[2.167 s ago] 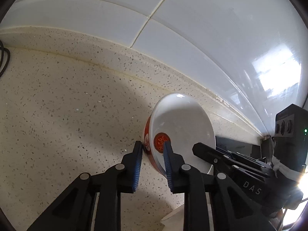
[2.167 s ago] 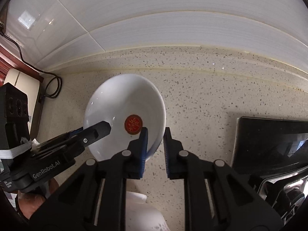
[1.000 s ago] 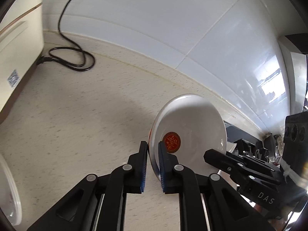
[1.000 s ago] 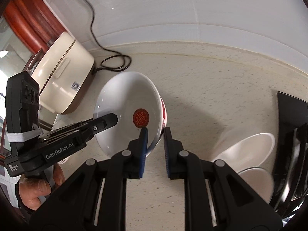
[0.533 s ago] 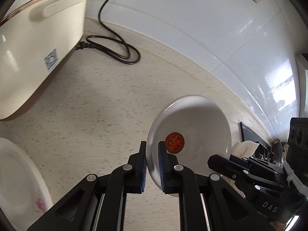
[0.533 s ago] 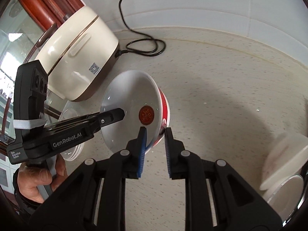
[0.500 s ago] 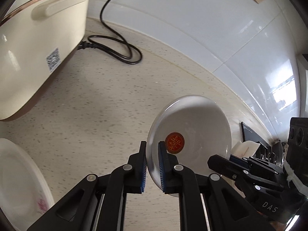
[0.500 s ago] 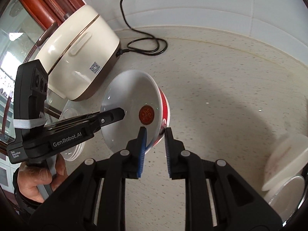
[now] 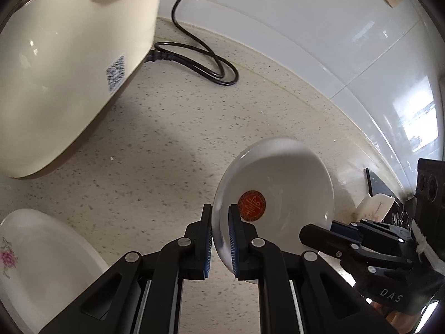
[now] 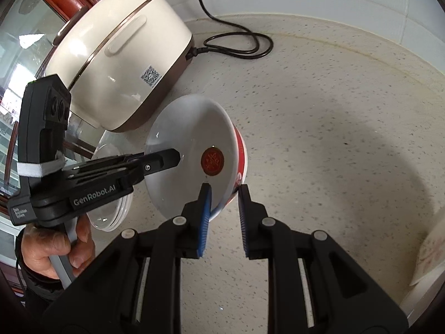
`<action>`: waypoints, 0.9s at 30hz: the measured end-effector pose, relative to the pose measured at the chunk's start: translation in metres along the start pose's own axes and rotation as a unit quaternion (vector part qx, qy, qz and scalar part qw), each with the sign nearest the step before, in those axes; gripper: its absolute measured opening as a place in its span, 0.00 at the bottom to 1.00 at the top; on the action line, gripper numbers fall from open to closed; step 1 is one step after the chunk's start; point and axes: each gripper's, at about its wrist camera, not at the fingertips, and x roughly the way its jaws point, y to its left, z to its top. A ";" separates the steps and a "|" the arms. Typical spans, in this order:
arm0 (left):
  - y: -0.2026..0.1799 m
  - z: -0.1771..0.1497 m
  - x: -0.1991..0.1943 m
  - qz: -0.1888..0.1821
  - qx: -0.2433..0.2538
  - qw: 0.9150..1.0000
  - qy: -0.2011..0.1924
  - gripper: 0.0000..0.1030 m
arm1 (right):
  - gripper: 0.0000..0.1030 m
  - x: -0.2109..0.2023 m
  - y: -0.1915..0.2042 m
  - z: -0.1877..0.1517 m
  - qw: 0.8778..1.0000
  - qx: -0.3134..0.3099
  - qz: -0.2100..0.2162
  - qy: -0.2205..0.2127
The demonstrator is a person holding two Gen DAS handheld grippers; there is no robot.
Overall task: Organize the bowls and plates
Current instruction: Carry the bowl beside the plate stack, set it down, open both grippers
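A white bowl (image 9: 281, 183) with a red seal inside and a red outer wall (image 10: 241, 153) hangs tilted above the speckled counter, carried by both grippers. My left gripper (image 9: 219, 218) is shut on its near rim in the left wrist view. In the right wrist view that gripper (image 10: 172, 159) comes in from the left, held by a hand (image 10: 55, 247). My right gripper (image 10: 224, 194) is shut on the opposite rim, one pad inside the bowl and one at the red outside. It also shows at the right as the right gripper (image 9: 308, 235).
A cream electric cooker (image 9: 55, 64) (image 10: 119, 53) stands close on the left, its black cord (image 9: 203, 64) looped by the tiled wall. A white flowered plate (image 9: 41, 264) lies lower left. A clear glass dish (image 10: 111, 217) sits beside the cooker. More white bowls (image 10: 432, 247) and a dark rack (image 9: 381, 183) lie right.
Both grippers have carried the bowl leftward and lower along the counter. The cooker now looms close, the flowered plate has come into view, and the bowls on the right have slid to the edge.
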 end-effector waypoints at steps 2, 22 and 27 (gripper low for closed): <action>0.005 0.000 0.001 0.001 -0.003 1.000 0.002 0.11 | 0.22 0.004 0.002 0.000 1.000 -0.001 -0.001 0.003; 0.017 0.003 0.008 0.007 -0.014 1.000 0.015 0.12 | 0.29 0.021 0.003 0.004 1.000 0.005 0.003 0.019; 0.016 0.005 0.012 0.005 -0.018 1.000 0.013 0.16 | 0.30 0.020 0.003 0.005 1.000 0.002 0.001 0.013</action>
